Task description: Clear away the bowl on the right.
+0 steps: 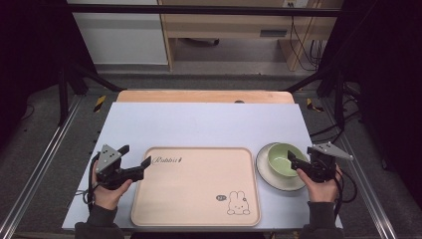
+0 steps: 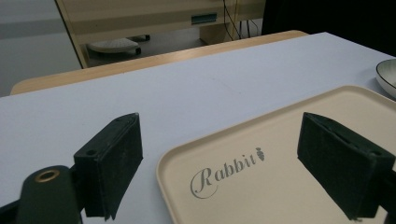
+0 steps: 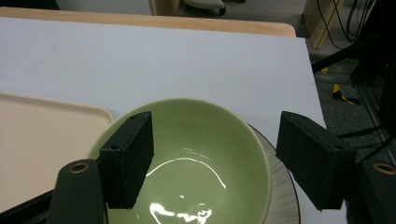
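Observation:
A beige tray [image 1: 195, 199] printed with "Rabbit" and a small rabbit drawing lies at the table's front middle. To its right, a green bowl [image 1: 278, 157] stands on a white plate [image 1: 266, 174]. My left gripper [image 1: 137, 155] hovers open at the tray's far left corner; in the left gripper view its jaws [image 2: 219, 154] straddle the corner of the tray [image 2: 280, 186] without touching it. My right gripper [image 1: 301, 153] is open at the bowl's right side. In the right gripper view, one jaw is over the inside of the bowl [image 3: 201, 140] and the other is outside, above the plate [image 3: 282, 196].
The pale sheet [image 1: 199, 124] covering the wooden table is bare behind the tray. Metal frame rails run along both sides, and cables hang at the right. Wooden furniture stands beyond the far edge.

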`<state>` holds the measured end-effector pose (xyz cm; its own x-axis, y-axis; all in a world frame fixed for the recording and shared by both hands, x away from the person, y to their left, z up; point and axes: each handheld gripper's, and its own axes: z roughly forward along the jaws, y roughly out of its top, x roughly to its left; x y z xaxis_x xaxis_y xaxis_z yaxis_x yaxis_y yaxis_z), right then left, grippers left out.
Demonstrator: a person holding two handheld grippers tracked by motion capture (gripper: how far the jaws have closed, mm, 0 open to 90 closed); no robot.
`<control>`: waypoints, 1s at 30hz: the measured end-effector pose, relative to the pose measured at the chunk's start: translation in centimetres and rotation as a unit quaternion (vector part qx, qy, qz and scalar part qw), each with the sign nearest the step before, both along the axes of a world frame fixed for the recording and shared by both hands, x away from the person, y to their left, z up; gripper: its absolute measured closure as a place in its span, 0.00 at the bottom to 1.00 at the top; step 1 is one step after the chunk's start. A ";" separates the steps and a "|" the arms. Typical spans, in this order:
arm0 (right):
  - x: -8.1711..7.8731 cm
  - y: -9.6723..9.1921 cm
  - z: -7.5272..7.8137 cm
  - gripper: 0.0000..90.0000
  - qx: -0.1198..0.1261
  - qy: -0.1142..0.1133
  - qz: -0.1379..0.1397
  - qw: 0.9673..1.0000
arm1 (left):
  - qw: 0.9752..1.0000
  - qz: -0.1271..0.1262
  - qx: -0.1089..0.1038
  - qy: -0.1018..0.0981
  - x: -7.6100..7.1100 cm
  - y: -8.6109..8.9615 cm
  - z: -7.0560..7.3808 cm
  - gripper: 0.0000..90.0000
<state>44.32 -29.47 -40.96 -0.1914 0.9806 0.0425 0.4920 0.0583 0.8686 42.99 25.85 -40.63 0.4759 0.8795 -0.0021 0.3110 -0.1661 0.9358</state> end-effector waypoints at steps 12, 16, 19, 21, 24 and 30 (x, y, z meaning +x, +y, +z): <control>0.4 -0.7 -0.9 0.34 -0.002 0.028 -0.012 1.000 | 1.000 -0.002 0.002 0.000 0.0 -0.1 0.0 0.15; 0.5 -0.8 -1.2 0.36 -0.006 0.037 -0.012 0.999 | 1.000 -0.001 0.001 0.001 0.0 -0.1 -0.1 0.15; 0.7 -0.8 -1.4 0.37 -0.006 0.043 -0.013 0.999 | 1.000 -0.003 0.003 0.001 0.0 -0.2 -0.1 0.15; 0.7 -0.9 -1.5 0.38 -0.007 0.047 -0.013 0.999 | 1.000 -0.003 0.003 0.001 0.0 -0.2 -0.1 0.15; 0.8 -1.0 -1.6 0.41 -0.007 0.055 -0.015 0.998 | 1.000 -0.003 0.003 0.002 0.0 -0.2 -0.1 0.15; 0.9 -1.2 -2.0 0.46 -0.008 0.069 -0.020 0.997 | 1.000 -0.003 0.003 0.002 0.0 -0.2 -0.1 0.16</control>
<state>45.25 -30.70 -42.94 -0.1447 0.9882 0.0503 0.6098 0.0490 0.7910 43.03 25.69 -40.73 0.4819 0.8762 0.0009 0.3141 -0.1736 0.9334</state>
